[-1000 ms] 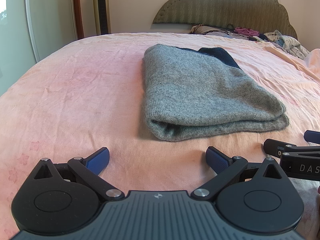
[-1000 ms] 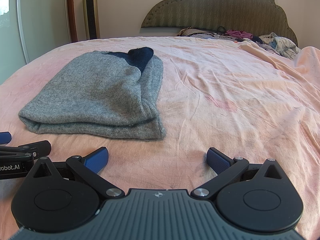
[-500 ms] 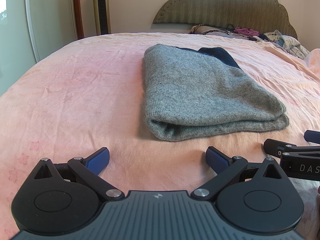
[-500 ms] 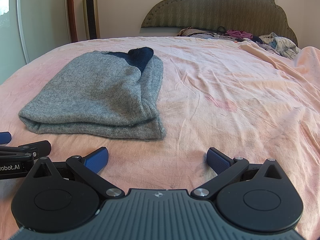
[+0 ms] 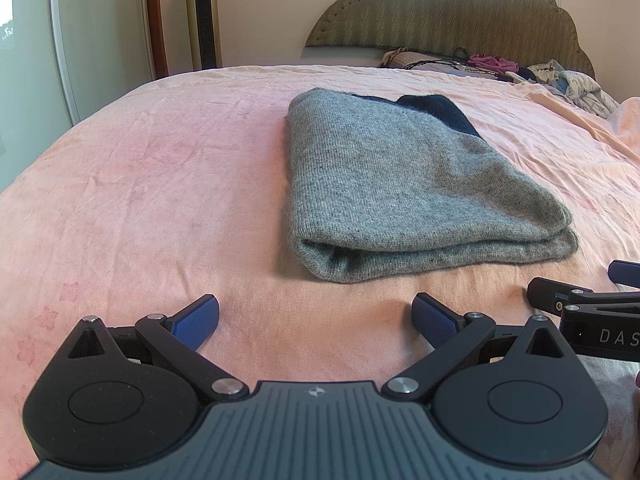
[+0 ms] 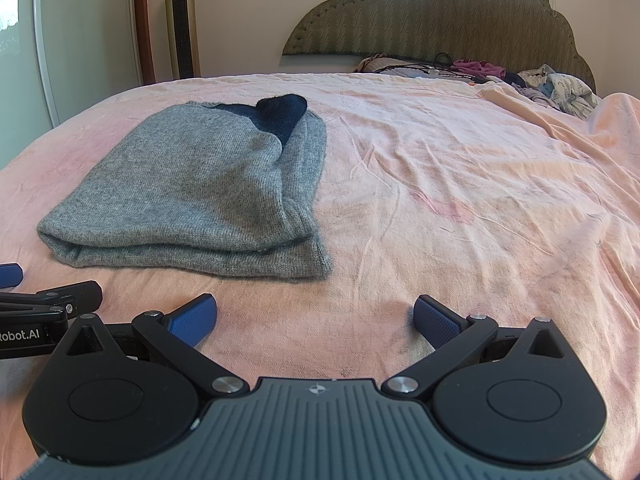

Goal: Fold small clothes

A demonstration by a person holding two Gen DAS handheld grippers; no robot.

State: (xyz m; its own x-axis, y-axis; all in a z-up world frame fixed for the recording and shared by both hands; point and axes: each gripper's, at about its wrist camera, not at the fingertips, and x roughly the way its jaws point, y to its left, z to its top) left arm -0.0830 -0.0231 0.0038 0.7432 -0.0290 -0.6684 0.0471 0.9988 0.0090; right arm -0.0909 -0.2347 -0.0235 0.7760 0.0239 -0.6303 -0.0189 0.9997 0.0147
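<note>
Since the earlier frames we see nothing moved. Our left gripper [image 5: 316, 314] and right gripper [image 6: 316, 314] hover wide and empty just above the pink bed sheet [image 5: 140, 200]. The folded grey sweater [image 5: 400, 188] lies at center right of the left view, probably finished. No container is visible; loose clothes [image 6: 560, 88] lie by the headboard [image 6: 440, 20].

Bare pink bed sheet [image 5: 140, 208] left of the folded grey sweater [image 5: 400, 184] and wide bare sheet to its right. Ahead of both tools only the sweater blocks. Loose clothes [image 6: 560, 88] crowd the headboard [image 6: 440, 20] end, far right.
</note>
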